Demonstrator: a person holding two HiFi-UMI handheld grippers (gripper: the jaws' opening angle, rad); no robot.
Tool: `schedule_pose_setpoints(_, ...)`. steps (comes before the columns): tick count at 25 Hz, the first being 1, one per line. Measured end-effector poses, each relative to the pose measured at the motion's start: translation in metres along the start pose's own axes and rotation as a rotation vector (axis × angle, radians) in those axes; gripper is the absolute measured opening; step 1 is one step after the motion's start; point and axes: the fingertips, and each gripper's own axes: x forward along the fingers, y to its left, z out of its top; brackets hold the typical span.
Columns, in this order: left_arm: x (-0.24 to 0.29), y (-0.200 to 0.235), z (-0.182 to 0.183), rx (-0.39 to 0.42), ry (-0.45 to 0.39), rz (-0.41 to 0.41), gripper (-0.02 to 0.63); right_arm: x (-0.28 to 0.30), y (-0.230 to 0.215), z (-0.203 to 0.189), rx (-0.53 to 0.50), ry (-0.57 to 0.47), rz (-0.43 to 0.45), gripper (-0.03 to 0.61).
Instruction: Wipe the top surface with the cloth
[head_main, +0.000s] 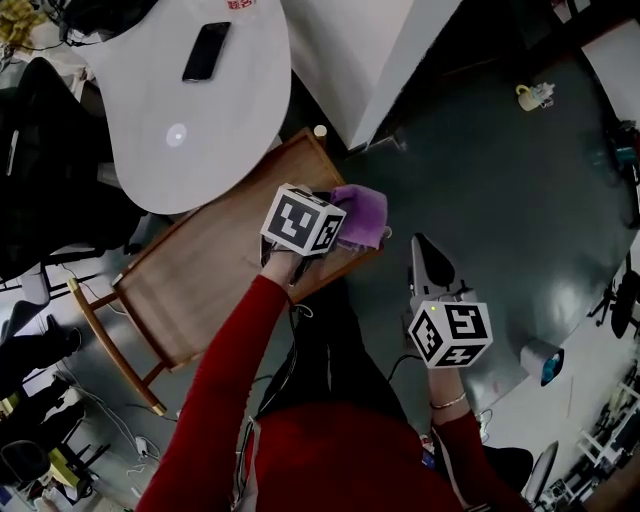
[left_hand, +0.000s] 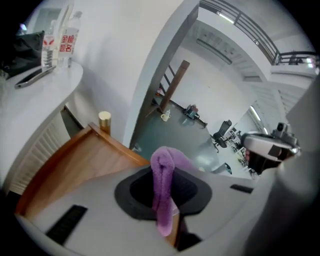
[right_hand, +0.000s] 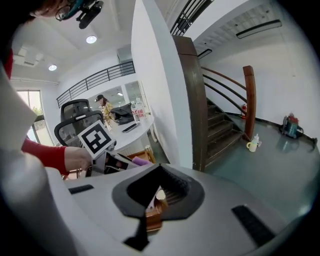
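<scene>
Purple cloth held at the far right corner of the wooden top.
Head view: your left gripper holds the purple cloth at that corner, and your right gripper hangs to its right above the floor, apart from it. Left gripper view: the jaws are clamped on a fold of the purple cloth. Right gripper view: the jaws are closed together with nothing between them.
</scene>
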Motion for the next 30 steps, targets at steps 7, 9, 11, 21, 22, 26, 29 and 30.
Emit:
schedule_pose_setpoints(7, -0.025, 0.068, 0.049, 0.035, -0.059, 0.241, 0.051, 0.023, 0.007, 0.014, -0.019, 0.008, 0.030, 0.011)
schedule_pose_setpoints(9, -0.034, 0.083, 0.060, -0.001, -0.088, 0.284, 0.051, 0.027, 0.009, 0.017, -0.021, 0.009, 0.036, 0.012)
schedule_pose_setpoints(11, -0.043, 0.095, 0.069, -0.046, -0.127, 0.311, 0.051, 0.031, 0.012, 0.019, -0.024, 0.009, 0.044, 0.011)
schedule_pose_setpoints(21, -0.059, 0.104, 0.086, -0.088, -0.222, 0.334, 0.051, 0.042, 0.025, 0.028, -0.049, 0.005, 0.081, 0.012)
schedule_pose_setpoints(22, -0.063, 0.100, 0.089, -0.092, -0.247, 0.320, 0.051, 0.042, 0.026, 0.029, -0.053, 0.001, 0.083, 0.012)
schedule_pose_setpoints(26, -0.102, 0.084, 0.102, -0.030, -0.429, 0.317, 0.051, 0.042, 0.035, 0.035, -0.074, -0.020, 0.098, 0.012)
schedule_pose_setpoints(29, -0.155, 0.074, 0.101, 0.041, -0.604, 0.371, 0.051, 0.042, 0.049, 0.044, -0.092, -0.046, 0.129, 0.011)
schedule_pose_setpoints(30, -0.173, 0.069, 0.097, 0.065, -0.649, 0.397, 0.051, 0.041, 0.054, 0.048, -0.100, -0.056, 0.143, 0.011)
